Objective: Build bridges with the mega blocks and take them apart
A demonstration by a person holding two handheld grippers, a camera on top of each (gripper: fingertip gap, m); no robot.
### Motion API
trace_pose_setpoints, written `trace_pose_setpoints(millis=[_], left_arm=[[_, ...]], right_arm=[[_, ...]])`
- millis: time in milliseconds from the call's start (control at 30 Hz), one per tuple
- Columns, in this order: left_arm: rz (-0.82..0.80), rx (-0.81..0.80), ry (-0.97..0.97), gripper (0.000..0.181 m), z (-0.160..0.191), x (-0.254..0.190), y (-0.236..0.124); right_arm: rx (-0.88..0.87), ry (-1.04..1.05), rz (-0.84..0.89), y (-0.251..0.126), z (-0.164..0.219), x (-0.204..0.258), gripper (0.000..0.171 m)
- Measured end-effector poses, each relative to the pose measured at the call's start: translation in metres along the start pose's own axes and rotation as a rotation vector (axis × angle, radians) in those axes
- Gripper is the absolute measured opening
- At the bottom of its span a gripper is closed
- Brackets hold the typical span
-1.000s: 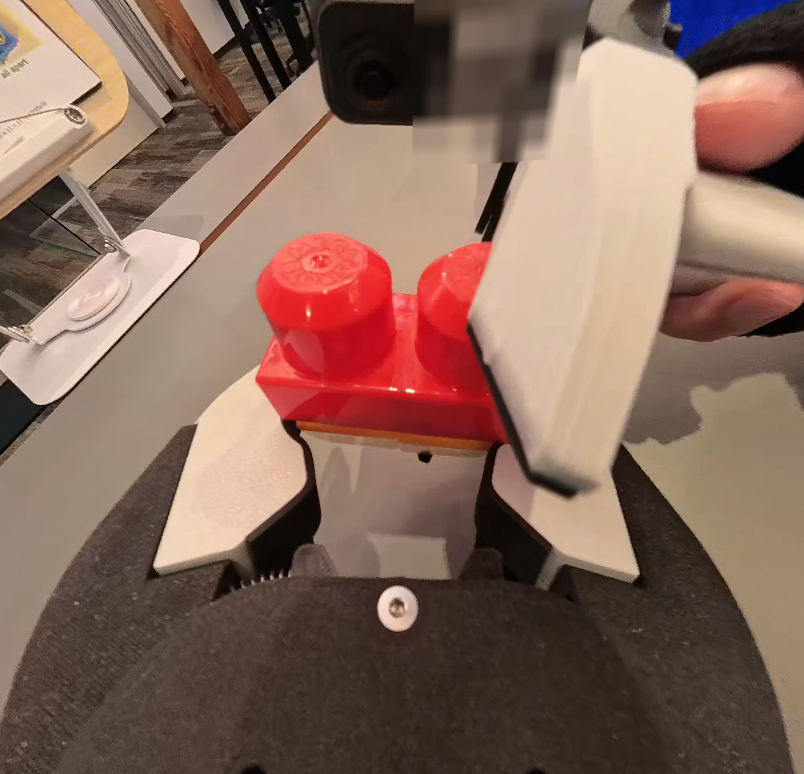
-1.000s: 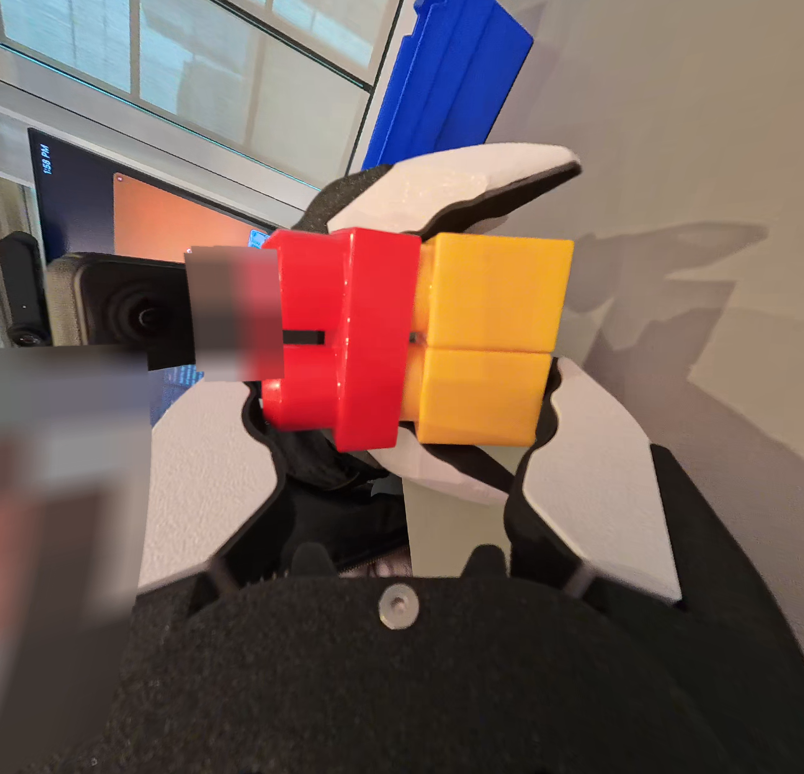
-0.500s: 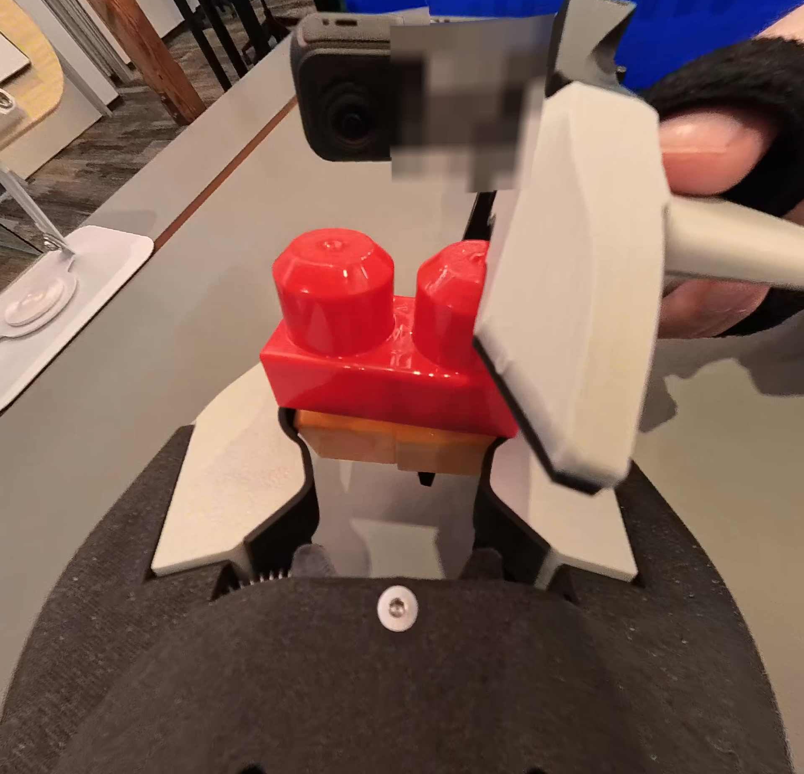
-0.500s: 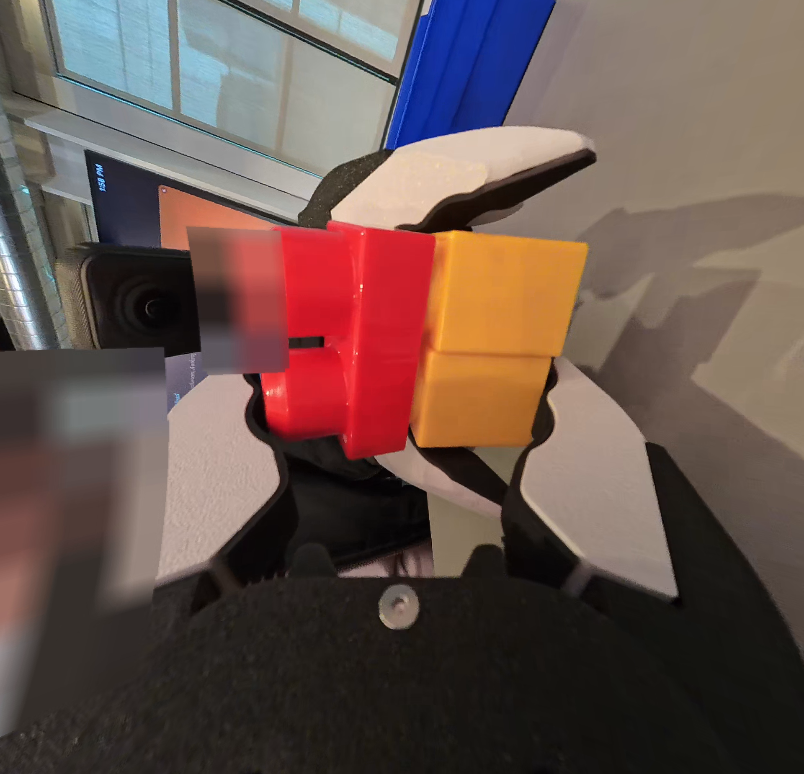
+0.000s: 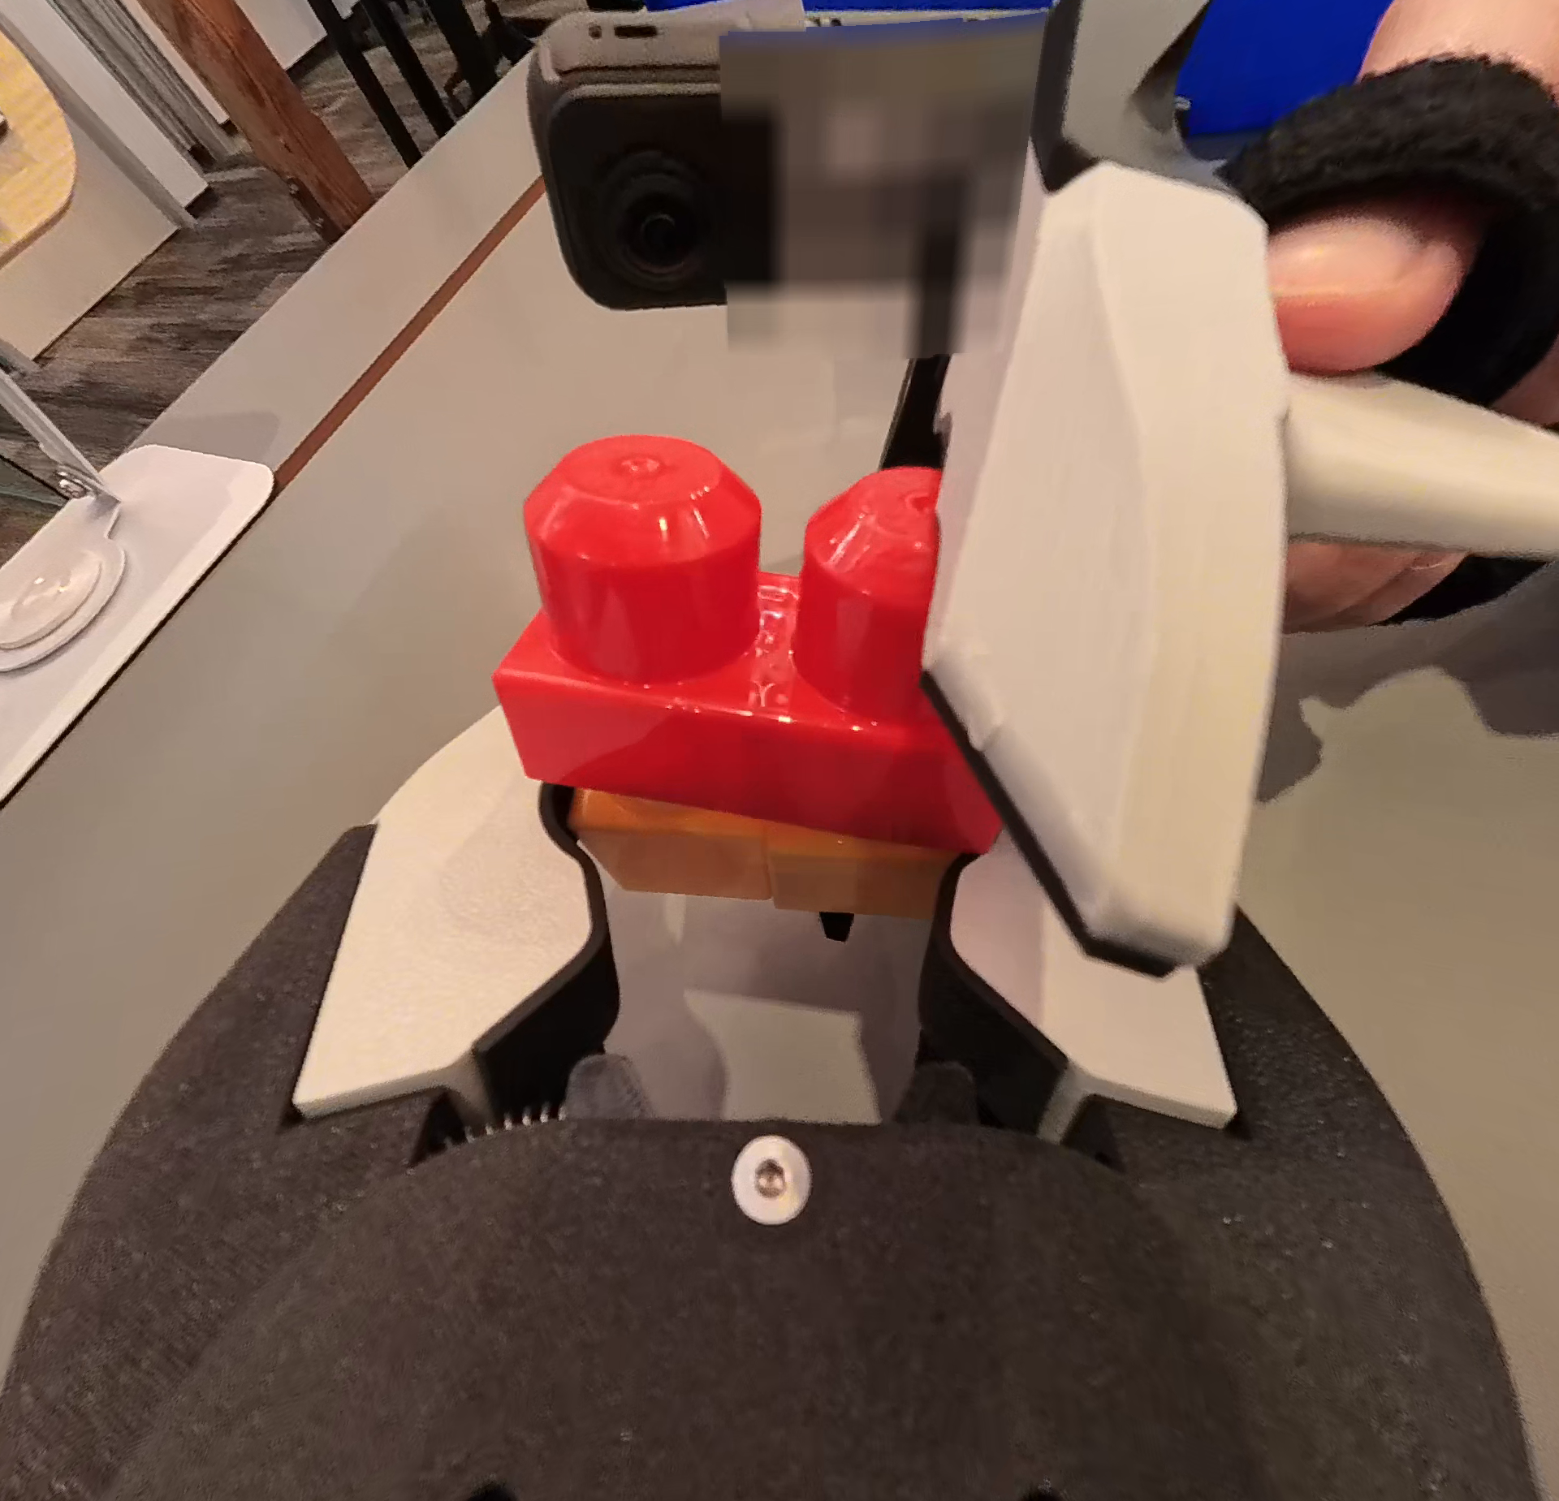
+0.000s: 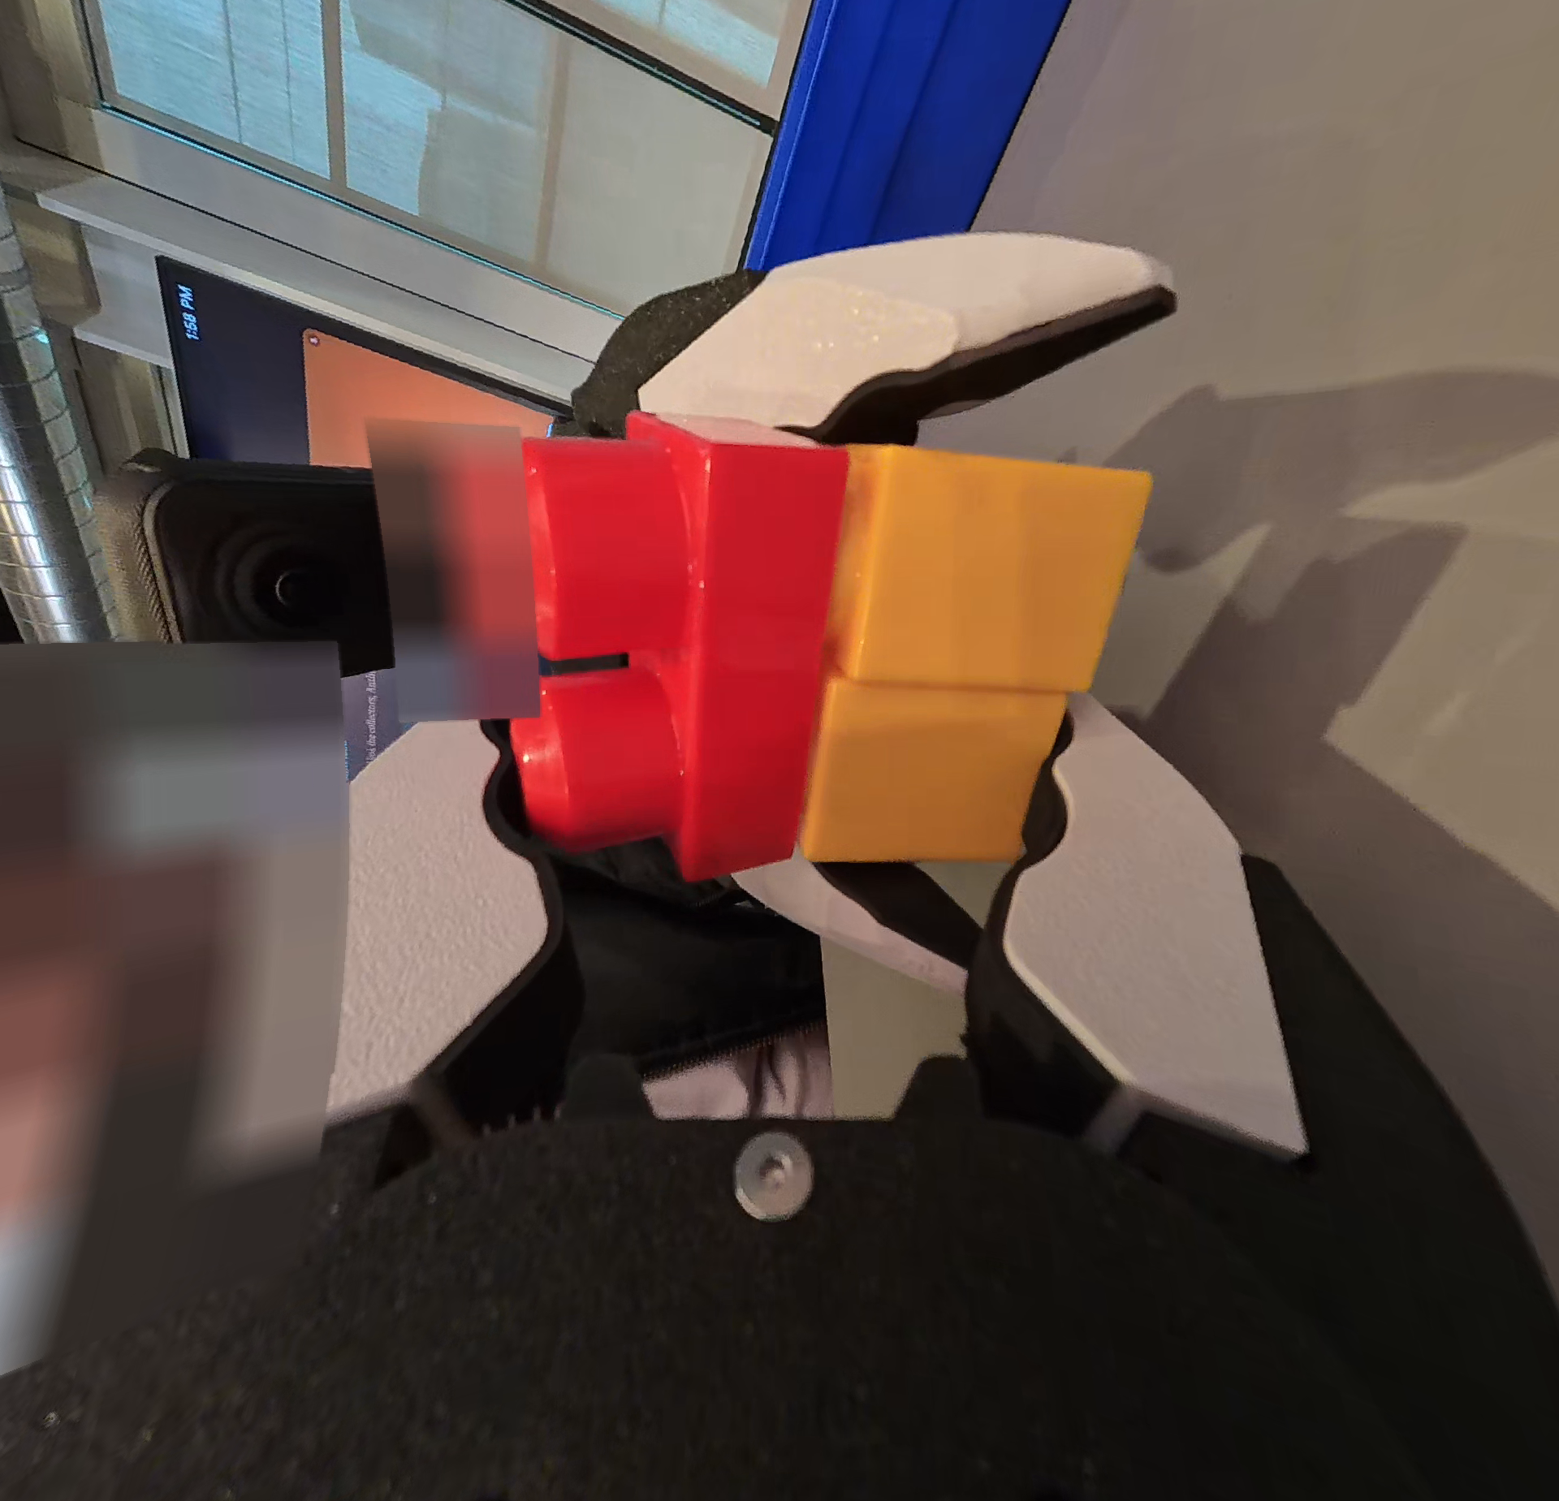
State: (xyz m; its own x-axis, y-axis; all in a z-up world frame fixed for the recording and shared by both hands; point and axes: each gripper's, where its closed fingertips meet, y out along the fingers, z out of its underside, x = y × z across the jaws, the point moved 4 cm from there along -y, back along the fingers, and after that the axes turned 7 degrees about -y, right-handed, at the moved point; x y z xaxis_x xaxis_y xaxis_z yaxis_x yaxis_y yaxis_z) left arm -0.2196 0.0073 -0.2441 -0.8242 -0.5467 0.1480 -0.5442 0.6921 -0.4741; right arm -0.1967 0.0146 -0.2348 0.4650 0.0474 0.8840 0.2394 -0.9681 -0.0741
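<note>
While the left gripper (image 5: 759, 862) pinches the two orange blocks (image 5: 759, 857) between its fingertips, the right gripper (image 6: 776, 794) brackets the red block (image 5: 734, 693) on top, contact unclear; judging by this, disassembly: next, a firm peel apart.

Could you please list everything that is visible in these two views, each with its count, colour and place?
red block: 1, red, two studs, on top of the orange blocks
orange blocks: 2, orange, side by side under the red block
table: 1, grey, beneath everything
bin: 1, blue, behind the blocks
stand base: 1, white, table's left edge
screen: 1, dark, near the window
window: 1, pale panes, background
camera: 1, black, on the right gripper
left gripper: 1, white fingers, shut on the orange blocks
right gripper: 1, white fingers, flanking the stack; grip unclear
hand: 1, under a black strap, holding the right gripper
</note>
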Motion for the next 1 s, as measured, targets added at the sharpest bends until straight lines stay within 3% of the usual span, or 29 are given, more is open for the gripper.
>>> trace_pose_setpoints(millis=[233,667,1000], left_arm=[[-0.003,0.023,0.064,0.09,0.001,-0.006,0.002],[0.017,0.017,0.057,0.089,0.001,-0.01,0.001],[-0.006,-0.061,0.047,0.089,-0.011,-0.006,-0.007]], right_arm=[[0.002,0.021,0.001,0.005,0.004,-0.001,0.126],[-0.006,-0.005,-0.009,0.002,0.006,0.0,0.116],[-0.097,-0.004,-0.074,-0.003,-0.007,0.013,0.122]])
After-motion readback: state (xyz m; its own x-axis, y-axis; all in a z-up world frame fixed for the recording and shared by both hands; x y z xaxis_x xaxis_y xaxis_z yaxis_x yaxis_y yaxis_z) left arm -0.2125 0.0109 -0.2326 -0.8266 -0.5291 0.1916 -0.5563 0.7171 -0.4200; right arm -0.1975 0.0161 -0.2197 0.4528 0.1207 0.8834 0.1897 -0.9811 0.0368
